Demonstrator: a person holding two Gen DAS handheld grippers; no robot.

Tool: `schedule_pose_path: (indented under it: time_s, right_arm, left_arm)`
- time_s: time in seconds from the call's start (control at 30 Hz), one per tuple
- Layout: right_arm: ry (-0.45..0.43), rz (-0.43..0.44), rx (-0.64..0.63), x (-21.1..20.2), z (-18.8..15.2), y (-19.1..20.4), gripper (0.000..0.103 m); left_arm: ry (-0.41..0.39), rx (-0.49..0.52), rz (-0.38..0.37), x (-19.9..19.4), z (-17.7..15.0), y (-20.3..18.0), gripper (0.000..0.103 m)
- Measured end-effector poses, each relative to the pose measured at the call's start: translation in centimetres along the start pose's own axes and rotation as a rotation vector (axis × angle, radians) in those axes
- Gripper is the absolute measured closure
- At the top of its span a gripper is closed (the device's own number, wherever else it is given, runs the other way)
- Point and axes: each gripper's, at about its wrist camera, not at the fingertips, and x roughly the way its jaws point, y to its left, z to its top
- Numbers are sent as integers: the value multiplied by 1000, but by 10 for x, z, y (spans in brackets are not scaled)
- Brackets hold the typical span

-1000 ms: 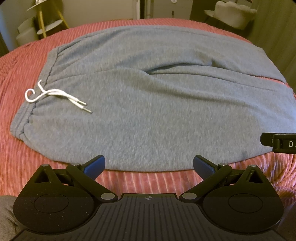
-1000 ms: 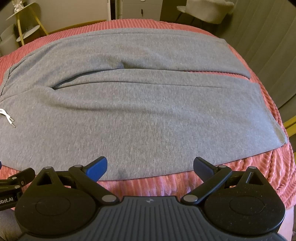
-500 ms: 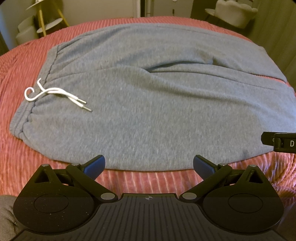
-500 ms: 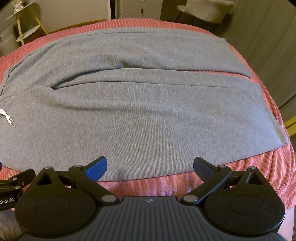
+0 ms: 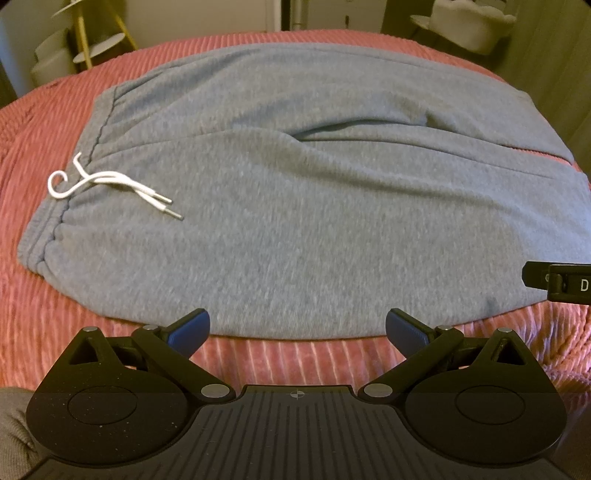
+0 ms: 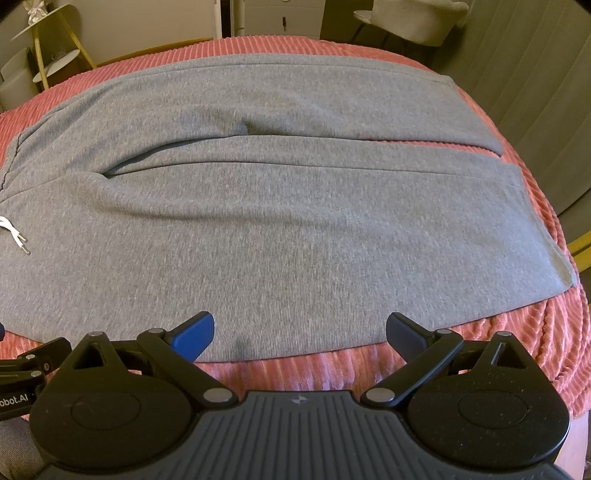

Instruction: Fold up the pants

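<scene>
Grey sweatpants (image 5: 295,206) lie flat across a pink ribbed bedspread (image 5: 288,354), waistband at the left with a white drawstring (image 5: 110,184), legs running right to the hems (image 6: 535,229). They also fill the right wrist view (image 6: 280,229). My left gripper (image 5: 297,330) is open and empty, just short of the pants' near edge by the hip. My right gripper (image 6: 299,334) is open and empty, at the near edge of the front leg. Its side shows at the right of the left wrist view (image 5: 561,284).
The pink bedspread (image 6: 517,350) drops off at the right. A yellow-legged side table (image 5: 92,40) stands behind the bed at the left, a pale chair (image 6: 410,18) and a white dresser (image 6: 280,16) at the back. Dark curtains (image 6: 535,74) hang at the right.
Both grippers have barely shifted; the pants sit slightly lower in the left wrist view. Nothing was gripped or let go.
</scene>
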Motion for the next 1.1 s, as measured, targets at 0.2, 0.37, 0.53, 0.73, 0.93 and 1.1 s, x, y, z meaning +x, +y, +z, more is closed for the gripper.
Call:
schedule_pose_path:
  time_s: [0.2, 0.37, 0.53, 0.73, 0.93, 1.1]
  right_arm:
    - [1, 0, 1, 1, 0, 0, 3]
    - [1, 3, 4, 2, 0, 0, 3]
    - [2, 3, 1, 3, 0, 1, 3]
    - [2, 3, 4, 3, 0, 0, 3]
    - [2, 4, 4, 3, 1, 0, 3]
    - [1, 3, 4, 3, 1, 0, 3]
  left_arm:
    - [4, 2, 0, 1, 1, 0, 0]
    - [4, 1, -1, 1, 1, 0, 0]
    - [6, 0, 1, 2, 1, 0, 0]
    - [7, -4, -2, 2, 0, 0, 0]
    - [10, -4, -4, 2, 1, 0, 0]
    - [13, -9, -7, 3, 1, -1, 0]
